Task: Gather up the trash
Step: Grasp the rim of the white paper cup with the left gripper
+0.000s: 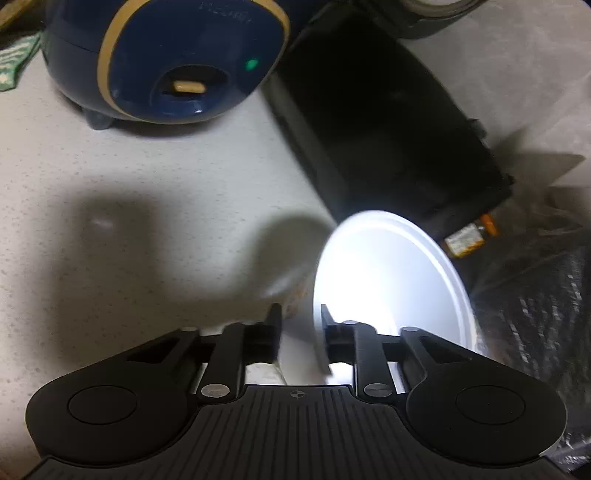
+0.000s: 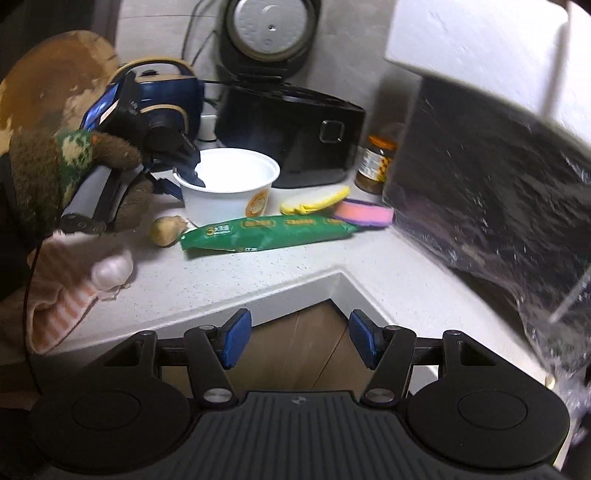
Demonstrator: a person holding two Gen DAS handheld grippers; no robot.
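A white disposable bowl (image 1: 388, 273) with an orange label is held by its rim in my left gripper (image 1: 299, 317); one finger is inside, one outside. In the right wrist view the bowl (image 2: 229, 184) sits by the counter's back, with the left gripper (image 2: 188, 170) on its left rim. A green wrapper (image 2: 269, 234) lies in front of it. A black trash bag (image 2: 491, 214) stands at the right. My right gripper (image 2: 301, 338) is open and empty, off the counter edge above the floor.
A blue round appliance (image 1: 177, 62), a black appliance (image 1: 380, 122) and a rice cooker (image 2: 269, 29) line the back. A jar (image 2: 376, 164), yellow cloth (image 2: 314, 201), pink sponge (image 2: 364, 214), small brown lump (image 2: 166, 230) and striped cloth (image 2: 70, 295) lie on the white counter (image 2: 258, 280).
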